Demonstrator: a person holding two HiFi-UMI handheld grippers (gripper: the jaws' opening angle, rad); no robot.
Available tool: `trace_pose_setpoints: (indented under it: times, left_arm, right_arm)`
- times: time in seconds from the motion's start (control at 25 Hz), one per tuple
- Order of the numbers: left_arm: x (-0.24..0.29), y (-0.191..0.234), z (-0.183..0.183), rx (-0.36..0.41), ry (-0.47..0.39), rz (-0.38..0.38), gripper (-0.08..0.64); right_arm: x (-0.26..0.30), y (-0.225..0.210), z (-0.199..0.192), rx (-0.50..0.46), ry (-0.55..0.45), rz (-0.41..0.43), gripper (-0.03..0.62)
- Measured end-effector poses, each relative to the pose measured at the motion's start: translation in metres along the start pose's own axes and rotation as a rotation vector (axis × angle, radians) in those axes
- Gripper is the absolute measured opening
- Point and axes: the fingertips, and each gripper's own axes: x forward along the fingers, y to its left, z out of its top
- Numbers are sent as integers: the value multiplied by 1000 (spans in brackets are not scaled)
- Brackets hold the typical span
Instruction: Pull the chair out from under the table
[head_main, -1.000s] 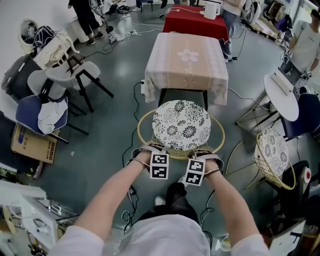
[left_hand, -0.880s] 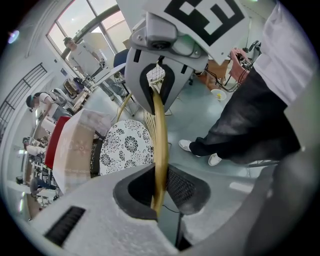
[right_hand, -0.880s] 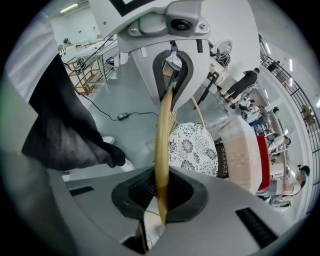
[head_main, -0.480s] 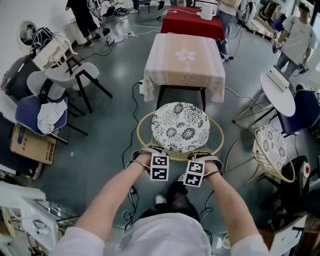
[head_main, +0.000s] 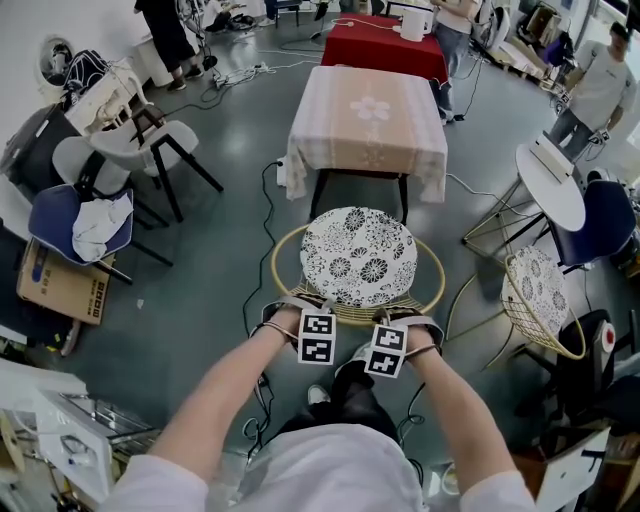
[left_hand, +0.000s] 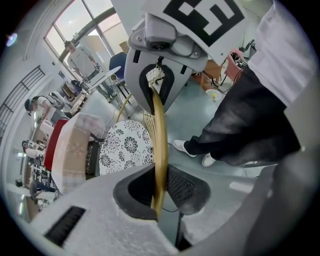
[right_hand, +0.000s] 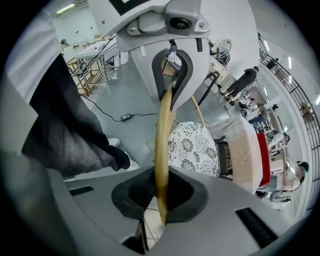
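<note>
Both jaws are clamped on the chair's rim (head_main: 352, 318), and that's the thing to log. The left gripper (head_main: 300, 312) has the tan hoop pinched between its pads in the left gripper view (left_hand: 159, 187). The right gripper (head_main: 402, 322) does the same in the right gripper view (right_hand: 161, 192), with the hoop running straight through the gap there. In the head view the two grips sit side by side at lower centre of the frame, on the near arc of the rim. Neither hand is nearer than the other. The chair lies above the jaws in the frame, its floral cushion (head_main: 358, 256) at centre, and the cloth-covered counter (head_main: 368, 120) sits above that at upper centre. The rim runs left to right across both jaws, so the pull line is straight down the frame toward me, square to the hoop. The chair's far edge looks about level with the counter's near edge, so I judge it mostly out, with a little more pull left. The risk is uneven pulling, which would swing the round seat sideways.
</note>
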Motion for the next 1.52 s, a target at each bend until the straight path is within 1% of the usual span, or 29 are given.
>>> trace_pose_setpoints:
  times: [0.52,0.68,0.84,1.04,1.16,1.2,1.28,1.4,1.52]
  left_arm:
    - [-6,-21,2,6,-3,-9,46]
    - [-6,-23,3,7,-9,-9,46]
    - [-6,-25,3,-8,-18,-27,48]
    - [-6,-24,4,-41,-51,-18,48]
    - [-7,-23,7,-81,-79,-30,60]
    - [-8,-23,7,-100,-90,-36,69]
    - [-11,-23,8,-137,-114,-38,81]
    - [-16,-22,10,-179,-147,-36,100]
    - [-23,-22,15,-217,-189,-32,101]
  right_arm:
    - [-8,21,5,24,8,3,26]
    - [-9,22,5,26,14,-11,26]
    - [-8,23,5,30,26,-20,26]
    - [-7,22,4,47,21,-32,26]
    - [-9,21,5,64,5,-31,31]
    - [-10,20,6,75,-2,-34,37]
    - [-11,18,8,102,-14,-39,77]
    - [-16,14,8,144,-31,-47,91]
    - [-21,13,6,175,-46,-57,97]
